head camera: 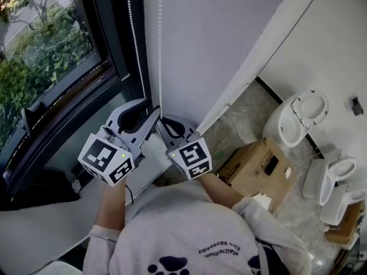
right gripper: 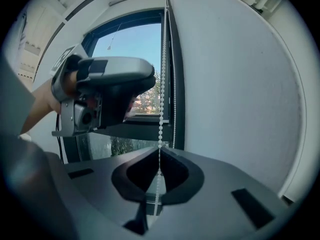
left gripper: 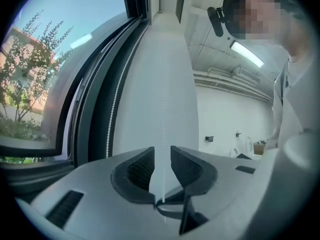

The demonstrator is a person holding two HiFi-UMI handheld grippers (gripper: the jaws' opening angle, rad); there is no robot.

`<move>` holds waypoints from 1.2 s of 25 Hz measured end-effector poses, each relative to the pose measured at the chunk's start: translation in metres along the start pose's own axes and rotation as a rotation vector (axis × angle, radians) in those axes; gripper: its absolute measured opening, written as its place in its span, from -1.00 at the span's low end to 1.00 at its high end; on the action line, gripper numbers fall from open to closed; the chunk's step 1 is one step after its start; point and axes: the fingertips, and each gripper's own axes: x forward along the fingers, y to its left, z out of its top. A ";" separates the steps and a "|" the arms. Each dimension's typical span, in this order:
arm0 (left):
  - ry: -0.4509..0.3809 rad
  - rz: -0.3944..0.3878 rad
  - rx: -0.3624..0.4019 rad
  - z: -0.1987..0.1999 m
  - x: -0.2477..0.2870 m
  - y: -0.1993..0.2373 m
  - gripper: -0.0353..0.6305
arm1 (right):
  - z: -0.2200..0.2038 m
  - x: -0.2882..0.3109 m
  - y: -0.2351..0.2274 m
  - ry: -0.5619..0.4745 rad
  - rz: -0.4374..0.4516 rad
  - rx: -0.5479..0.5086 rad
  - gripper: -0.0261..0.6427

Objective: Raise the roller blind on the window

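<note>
White bead chain (right gripper: 161, 109) hangs beside the dark window frame (head camera: 123, 50), against the wall. Your right tongs (right gripper: 159, 156) are pressed together, pinching one strand. Your left tongs (left gripper: 162, 156) stand spread, with a strand running between them, unpinched.

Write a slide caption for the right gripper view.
Right tool shut on the bead chain; left tool above, before the window.

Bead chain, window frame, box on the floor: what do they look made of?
The bead chain is small white matte beads, probably plastic. The window frame is dark, smooth, faintly glossy: painted metal or plastic, can't tell. The box is brown and matte with folded edges: cardboard.
</note>
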 end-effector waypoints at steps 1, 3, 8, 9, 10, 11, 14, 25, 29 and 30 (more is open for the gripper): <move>-0.008 -0.002 0.015 0.008 0.004 -0.001 -0.58 | 0.000 0.000 0.000 -0.002 0.001 -0.001 -0.89; -0.031 -0.008 0.042 0.024 0.011 -0.004 -0.60 | 0.000 0.000 0.001 0.002 0.003 -0.001 -0.89; -0.064 -0.021 0.103 0.053 0.026 -0.008 -0.72 | 0.002 0.000 0.004 0.003 0.010 -0.001 -0.89; -0.056 -0.016 0.125 0.054 0.028 -0.007 -0.82 | 0.002 -0.001 0.005 0.002 0.011 0.000 -0.89; -0.049 -0.010 0.149 0.055 0.030 -0.007 -0.82 | 0.003 -0.001 0.005 0.001 0.010 0.002 -0.89; -0.047 -0.003 0.172 0.055 0.030 -0.007 -0.82 | 0.003 -0.001 0.004 0.001 0.007 0.002 -0.89; -0.066 0.000 0.174 0.051 0.029 -0.006 -0.85 | 0.000 0.000 0.002 0.008 0.003 0.004 -0.89; -0.001 0.025 0.029 -0.041 0.028 -0.004 -0.86 | -0.092 0.012 0.005 0.172 0.000 0.019 -0.89; 0.003 0.053 -0.006 -0.065 0.026 -0.001 -0.86 | -0.116 0.016 0.007 0.219 0.007 0.021 -0.89; 0.011 0.057 -0.013 -0.071 0.026 -0.001 -0.86 | -0.122 0.017 0.007 0.233 0.009 0.025 -0.89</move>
